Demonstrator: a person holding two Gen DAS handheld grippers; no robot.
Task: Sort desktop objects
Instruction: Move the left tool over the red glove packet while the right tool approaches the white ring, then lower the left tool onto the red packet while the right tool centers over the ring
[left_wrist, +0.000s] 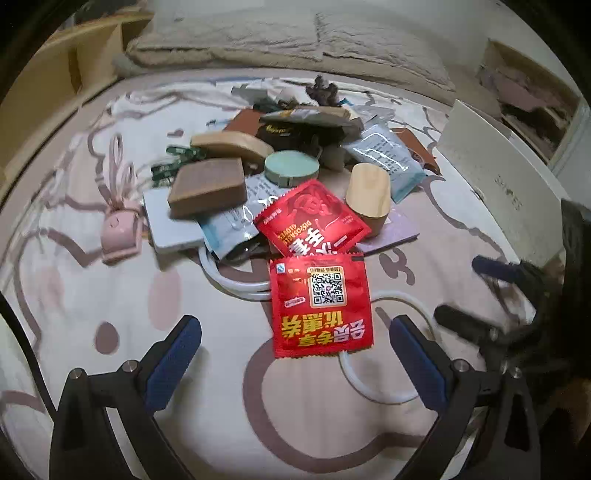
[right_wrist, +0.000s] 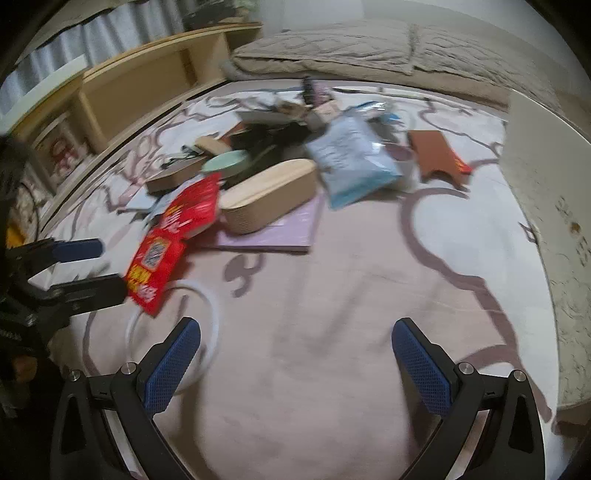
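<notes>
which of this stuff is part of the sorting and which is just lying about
To sort: red sachet, second red sachet, brown block, green round tin, wooden case, blue pouch.

Lying about: folded blanket, wooden shelf.

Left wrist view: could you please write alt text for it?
Open left gripper hovers above a red foil sachet with a QR code lying over a white ring, before a cluttered pile; the open right gripper is at the right edge.

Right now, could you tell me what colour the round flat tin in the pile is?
The round tin is pale mint green, clearest in the left wrist view.
</notes>
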